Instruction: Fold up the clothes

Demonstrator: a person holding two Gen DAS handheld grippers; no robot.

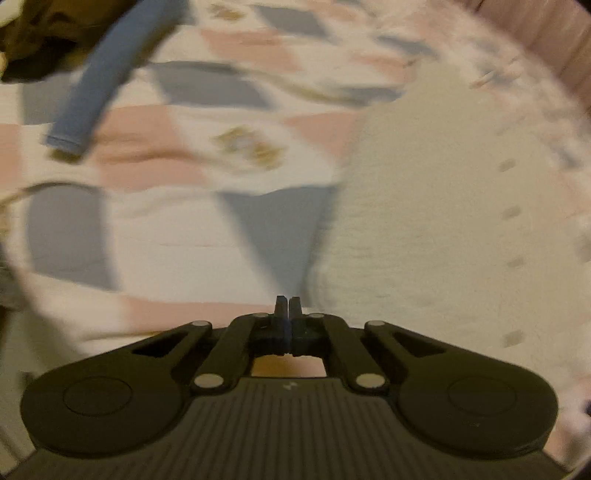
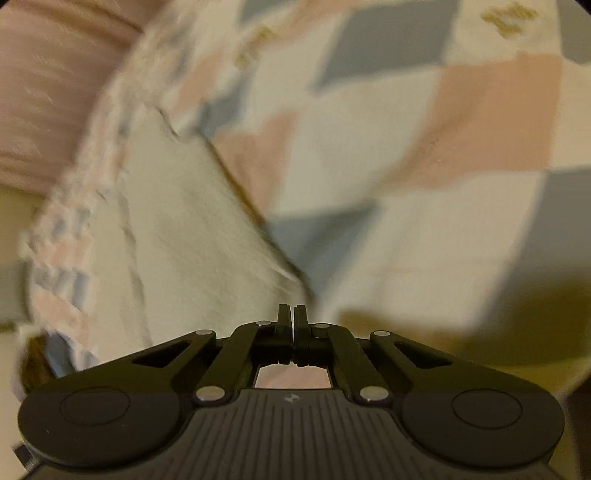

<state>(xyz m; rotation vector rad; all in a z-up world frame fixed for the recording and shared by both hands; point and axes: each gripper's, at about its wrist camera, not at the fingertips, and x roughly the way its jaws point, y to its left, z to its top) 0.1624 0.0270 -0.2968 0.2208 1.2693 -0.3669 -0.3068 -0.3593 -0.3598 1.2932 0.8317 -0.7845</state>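
Note:
A patchwork cloth [image 1: 236, 147] in pink, grey-blue and white squares lies spread out, blurred by motion. Its plain cream underside [image 1: 424, 206] is turned over on the right of the left wrist view. The fold runs down to my left gripper [image 1: 287, 300], whose fingers are pressed together on the cloth's edge. In the right wrist view the same patchwork cloth [image 2: 369, 155] shows its cream underside [image 2: 192, 221] on the left. That fold line ends at my right gripper [image 2: 293, 307], which is shut on the cloth as well.
A blue strip of fabric [image 1: 107, 74] lies across the far left, beside a dark brown garment [image 1: 37, 33]. A pink padded surface [image 2: 44, 92] borders the cloth. A yellowish surface [image 2: 424, 339] shows under the cloth's near edge.

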